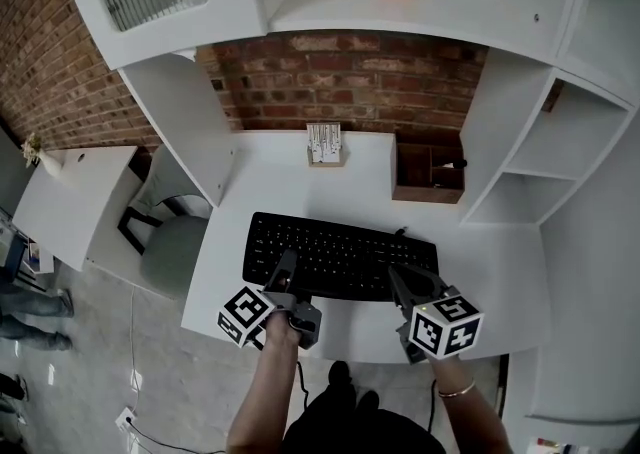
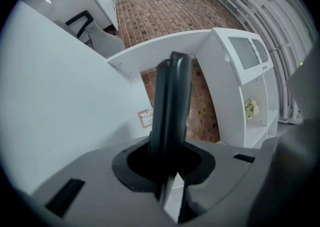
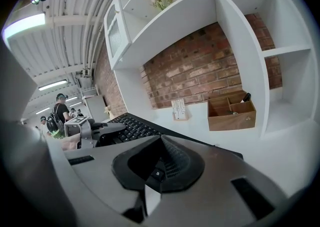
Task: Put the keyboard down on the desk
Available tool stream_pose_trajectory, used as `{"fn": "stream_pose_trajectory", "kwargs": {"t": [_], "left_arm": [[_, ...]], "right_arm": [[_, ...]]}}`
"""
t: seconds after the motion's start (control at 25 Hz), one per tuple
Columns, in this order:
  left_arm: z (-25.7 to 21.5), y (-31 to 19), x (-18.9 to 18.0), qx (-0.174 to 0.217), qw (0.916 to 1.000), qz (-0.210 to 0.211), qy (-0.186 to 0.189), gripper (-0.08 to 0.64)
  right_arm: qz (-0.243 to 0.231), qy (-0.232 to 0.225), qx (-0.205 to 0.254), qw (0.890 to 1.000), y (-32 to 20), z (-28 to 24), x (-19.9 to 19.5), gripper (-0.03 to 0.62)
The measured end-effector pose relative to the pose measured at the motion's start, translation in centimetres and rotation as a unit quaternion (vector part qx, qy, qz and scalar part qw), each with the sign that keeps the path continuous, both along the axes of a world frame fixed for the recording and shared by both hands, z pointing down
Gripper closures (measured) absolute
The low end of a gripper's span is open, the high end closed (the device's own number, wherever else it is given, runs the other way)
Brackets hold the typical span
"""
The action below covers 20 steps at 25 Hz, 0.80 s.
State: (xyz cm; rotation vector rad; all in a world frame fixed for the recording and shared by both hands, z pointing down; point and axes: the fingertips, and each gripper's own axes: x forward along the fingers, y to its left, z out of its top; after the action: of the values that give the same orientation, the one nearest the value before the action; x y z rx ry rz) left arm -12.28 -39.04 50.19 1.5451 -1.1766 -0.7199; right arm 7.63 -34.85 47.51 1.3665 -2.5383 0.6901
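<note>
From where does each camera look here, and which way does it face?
Head view: on the person's head, looking steeply down at desk and keyboard; forearms, left gripper, right gripper show.
Left gripper view: on the left gripper, rolled sideways, facing the brick wall along jaws shut on the keyboard; only its jaws show.
Right gripper view: on the right gripper, facing the wooden box across the keyboard; left gripper and hand show.
Shared: all three show keyboard and card holder.
</note>
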Motion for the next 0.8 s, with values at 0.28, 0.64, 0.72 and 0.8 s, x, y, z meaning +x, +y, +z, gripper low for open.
{"fn": "stream_pose_trajectory", "kwargs": {"t": [0.28,0.64,0.72,0.8], "left_arm": [[3.9,-1.5,-1.0,-0.043,0.999,0.005,-0.009,0.483],[6.6,-2.7,-1.7,-0.07,0.9973,0.014,-0.02,0.473],[7.0,-3.1,-1.8,-0.08,0.9962,0.02,-0.029,0.455],[7.4,-3.2,-2.0,-0.096,0.9946,0.021,-0.035,0.437]], "right_arm": [[-0.002,0.004,-0.021,1.0,-0.3,1.7,-1.4,0.588],[0.005,0.008,-0.035,0.999,-0.8,3.0,-2.4,0.588],[0.006,0.008,-0.036,0.999,-0.9,3.2,-2.6,0.588],[0.005,0.008,-0.037,0.999,-0.9,3.3,-2.8,0.588]]}}
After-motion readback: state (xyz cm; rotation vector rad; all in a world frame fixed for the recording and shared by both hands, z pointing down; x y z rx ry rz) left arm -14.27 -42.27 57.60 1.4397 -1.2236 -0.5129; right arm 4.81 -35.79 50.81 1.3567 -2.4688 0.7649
